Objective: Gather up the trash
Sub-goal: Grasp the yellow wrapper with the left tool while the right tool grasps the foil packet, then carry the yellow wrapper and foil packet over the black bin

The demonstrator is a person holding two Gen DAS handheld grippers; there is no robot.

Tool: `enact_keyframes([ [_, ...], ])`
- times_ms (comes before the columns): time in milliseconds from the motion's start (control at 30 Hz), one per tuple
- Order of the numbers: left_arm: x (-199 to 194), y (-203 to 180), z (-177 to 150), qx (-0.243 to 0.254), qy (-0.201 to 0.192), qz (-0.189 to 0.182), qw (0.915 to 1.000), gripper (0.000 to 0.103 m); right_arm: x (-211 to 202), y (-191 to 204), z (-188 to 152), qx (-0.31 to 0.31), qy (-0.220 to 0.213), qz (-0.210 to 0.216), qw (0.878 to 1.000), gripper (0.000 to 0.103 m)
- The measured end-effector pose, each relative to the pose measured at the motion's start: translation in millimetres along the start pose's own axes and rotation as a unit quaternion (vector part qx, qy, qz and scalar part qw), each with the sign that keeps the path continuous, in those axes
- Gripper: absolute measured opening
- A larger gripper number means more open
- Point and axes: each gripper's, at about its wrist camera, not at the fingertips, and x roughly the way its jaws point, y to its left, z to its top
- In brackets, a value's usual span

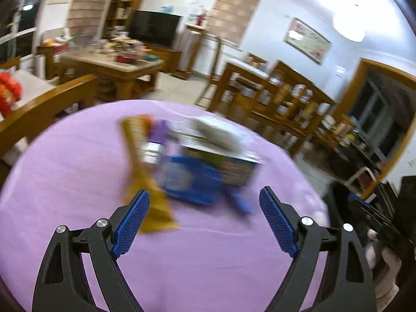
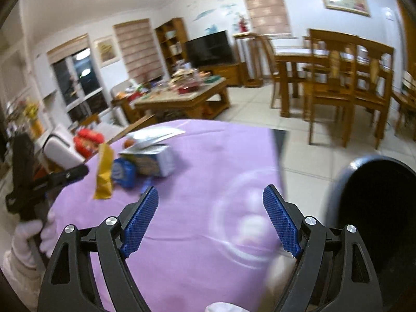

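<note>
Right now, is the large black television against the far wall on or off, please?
Off: the large black television shows a uniformly dark screen in both views.

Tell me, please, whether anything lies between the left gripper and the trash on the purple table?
Nothing visible does. The left gripper is open and empty, with only bare purple table before the trash; the yellow packet is nearest, by its left finger.

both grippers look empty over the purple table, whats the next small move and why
Probably ease the left gripper forward and down onto the yellow wrapper. Its jaws stand open with nothing between them, and that wrapper lies nearest, at the edge of the trash pile on the purple tablecloth. The right gripper is also open, beside the black bin.
</note>
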Motion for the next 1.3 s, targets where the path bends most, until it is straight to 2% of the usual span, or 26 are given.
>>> enact_keyframes([
  [33, 5.0, 12.6, 4.1, -0.006, 0.003, 0.011, 0.9999, 0.086, 8.0, 10.3, 2.6, -0.007, 0.004, 0.006, 1.0, 0.082],
  [133, 21.3, 33.0, 16.3, -0.02, 0.016, 0.024, 0.9994, 0.085, 31.7, 38.3, 13.6, -0.03, 0.012, 0.025, 0.999, 0.093],
  [267, 45.8, 45.4, 25.4, -0.024, 0.04, 0.031, 0.9984, 0.084, 67.4, 71.7, 35.6, -0.068, 0.024, 0.041, 0.997, 0.093],
  [333, 54.6, 53.9, 24.0, -0.034, 0.061, 0.024, 0.9973, 0.073, 89.7, 88.2, 46.3, -0.091, 0.033, 0.042, 0.994, 0.093],
  [467, 68.3, 66.1, 26.7, -0.053, 0.092, 0.018, 0.9942, 0.059, 132.5, 112.6, 73.8, -0.137, 0.046, 0.046, 0.988, 0.093],
  [500, 70.3, 68.2, 27.4, -0.056, 0.096, 0.02, 0.9935, 0.049, 147.0, 121.0, 81.5, -0.154, 0.05, 0.043, 0.986, 0.093],
  [567, 69.6, 72.9, 26.0, -0.067, 0.098, 0.009, 0.9929, 0.046, 170.8, 127.6, 86.3, -0.177, 0.062, 0.039, 0.981, 0.093],
  [633, 65.2, 75.1, 22.5, -0.073, 0.096, -0.003, 0.9928, 0.036, 199.8, 138.5, 93.0, -0.202, 0.078, 0.025, 0.976, 0.093],
  [733, 61.2, 76.0, 19.1, -0.075, 0.093, -0.012, 0.9928, 0.027, 231.3, 147.1, 99.2, -0.225, 0.091, 0.002, 0.97, 0.093],
  [800, 58.6, 76.3, 19.2, -0.079, 0.09, -0.013, 0.9927, 0.023, 246.9, 146.8, 98.9, -0.222, 0.106, -0.011, 0.969, 0.089],
  [833, 56.9, 77.3, 20.1, -0.083, 0.087, -0.014, 0.9927, 0.022, 252.0, 145.1, 100.8, -0.207, 0.11, -0.001, 0.972, 0.076],
  [867, 55.7, 78.0, 21.1, -0.084, 0.084, -0.014, 0.9928, 0.02, 257.3, 143.9, 102.1, -0.194, 0.118, 0.005, 0.974, 0.067],
  [933, 53.8, 79.3, 25.0, -0.084, 0.074, -0.011, 0.9937, 0.016, 261.6, 145.8, 100.5, -0.197, 0.118, -0.007, 0.973, 0.063],
  [1033, 52.9, 78.5, 26.5, -0.08, 0.071, -0.011, 0.9942, 0.014, 258.7, 147.1, 99.5, -0.188, 0.113, 0.001, 0.976, 0.055],
  [1167, 51.1, 83.2, 30.5, -0.084, 0.057, -0.017, 0.9947, 0.014, 236.5, 140.5, 94.5, -0.165, 0.092, 0.009, 0.982, 0.046],
  [1300, 43.6, 85.3, 32.3, -0.096, 0.036, -0.027, 0.9943, 0.013, 203.4, 130.3, 91.3, -0.137, 0.072, 0.025, 0.988, 0.045],
])
